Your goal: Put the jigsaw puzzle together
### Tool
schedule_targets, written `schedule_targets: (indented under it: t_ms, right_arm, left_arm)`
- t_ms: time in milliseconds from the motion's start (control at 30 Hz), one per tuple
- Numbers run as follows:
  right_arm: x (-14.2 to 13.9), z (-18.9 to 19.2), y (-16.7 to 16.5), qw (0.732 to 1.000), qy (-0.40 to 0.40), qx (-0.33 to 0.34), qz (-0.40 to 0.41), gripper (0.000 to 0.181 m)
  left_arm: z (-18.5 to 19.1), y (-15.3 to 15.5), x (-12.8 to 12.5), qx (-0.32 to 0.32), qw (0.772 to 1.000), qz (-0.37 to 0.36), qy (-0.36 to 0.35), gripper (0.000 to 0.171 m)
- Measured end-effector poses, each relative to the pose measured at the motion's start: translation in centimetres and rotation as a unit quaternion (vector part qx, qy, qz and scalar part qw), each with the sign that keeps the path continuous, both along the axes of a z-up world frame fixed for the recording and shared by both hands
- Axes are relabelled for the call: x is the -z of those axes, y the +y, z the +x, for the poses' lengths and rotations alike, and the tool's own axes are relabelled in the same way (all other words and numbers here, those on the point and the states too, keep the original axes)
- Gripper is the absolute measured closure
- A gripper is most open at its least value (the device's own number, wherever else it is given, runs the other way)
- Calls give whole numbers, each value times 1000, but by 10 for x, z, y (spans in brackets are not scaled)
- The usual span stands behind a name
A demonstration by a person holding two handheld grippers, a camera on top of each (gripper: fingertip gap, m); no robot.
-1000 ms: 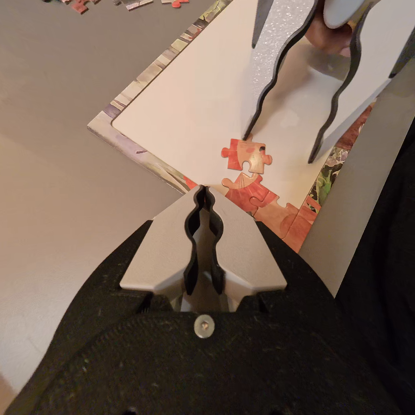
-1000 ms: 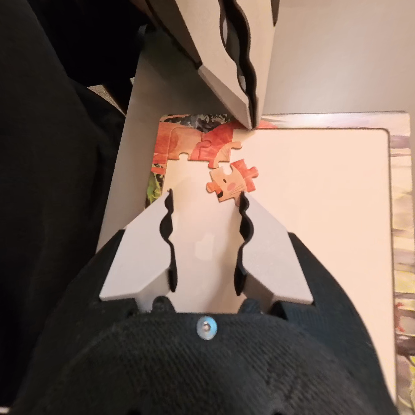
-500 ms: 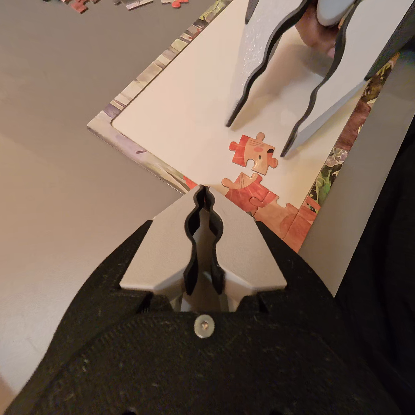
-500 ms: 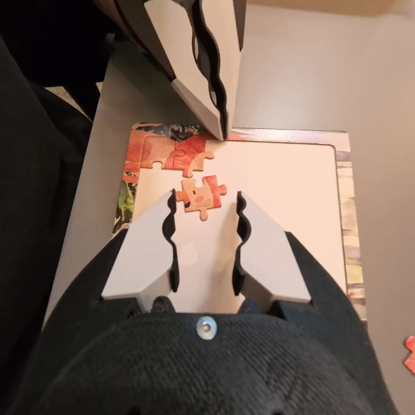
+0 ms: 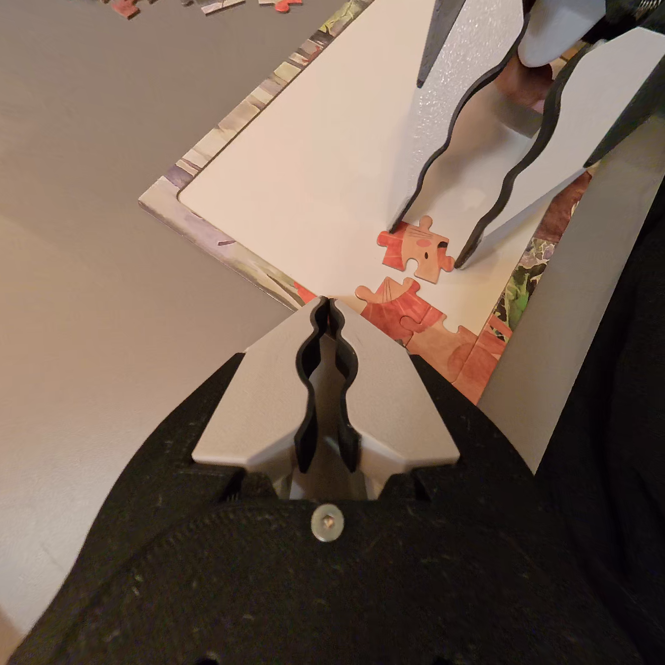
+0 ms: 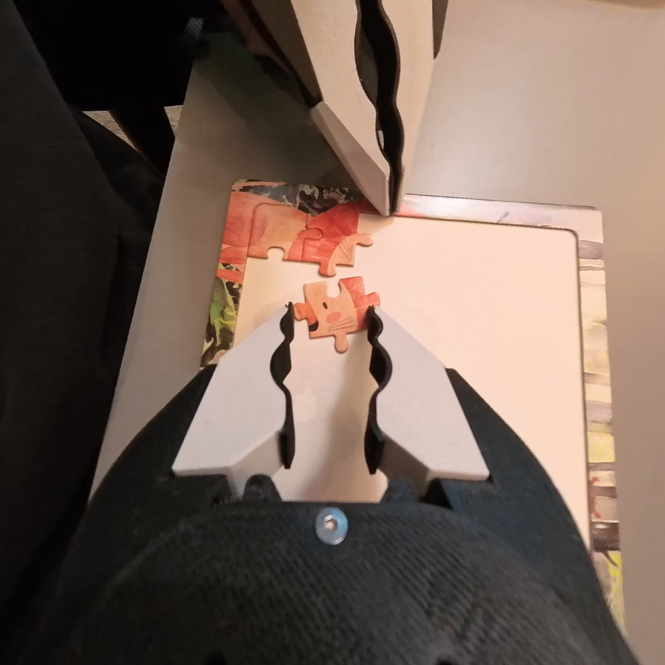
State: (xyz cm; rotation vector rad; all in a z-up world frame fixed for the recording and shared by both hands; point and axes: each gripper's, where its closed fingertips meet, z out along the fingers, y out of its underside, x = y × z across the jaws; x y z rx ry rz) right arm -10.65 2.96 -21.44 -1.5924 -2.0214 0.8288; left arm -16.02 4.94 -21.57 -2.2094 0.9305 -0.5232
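Right hand-held gripper (image 6: 327, 311): grey fingers with wavy black pads, spread apart, tips down on the tray floor and bracketing the loose orange-and-cream cardboard puzzle piece with an animal face (image 6: 336, 311). One tip touches each side of the piece; not clamped. Half a second ago the fingers stood above and clear of the piece; a second ago only one tip touched it. The piece has also turned and now lies closer to the joined pieces.

Left hand-held gripper (image 5: 328, 300): fingers together, holding nothing, tip resting at the tray border, unchanged.

Two orange interlocked puzzle pieces (image 6: 306, 239) sit in the tray corner; the loose piece lies just beside them, a narrow gap between.

White puzzle tray with painted cardboard border (image 6: 467, 324): mostly bare, lying on the grey desk (image 5: 108, 180). More loose puzzle pieces (image 5: 216, 5) far off.

Judgement: nudging phase; the piece looks roughly aligned and next needs sliding into the neighbouring tab. Task barely begun.
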Motion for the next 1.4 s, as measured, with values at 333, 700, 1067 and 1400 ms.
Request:
schedule_targets:
  t_ms: [333, 700, 1067, 1400]
  right_arm:
    - [-1, -3, -4, 999, 6, 43, -10, 144]
    - [0, -6, -4, 994, 8, 110, -7, 141]
    - [-1, -2, -3, 994, 7, 113, -12, 139]
    - [0, 1, -4, 994, 2, 107, 0, 140]
  left_arm:
    - [0, 0, 0, 0, 1000, 3, 3, 171]
    - [0, 0, 0, 0, 1000, 5, 5, 171]
    - [0, 0, 0, 0, 1000, 6, 6, 171]
    - [0, 0, 0, 0, 1000, 6, 5, 171]
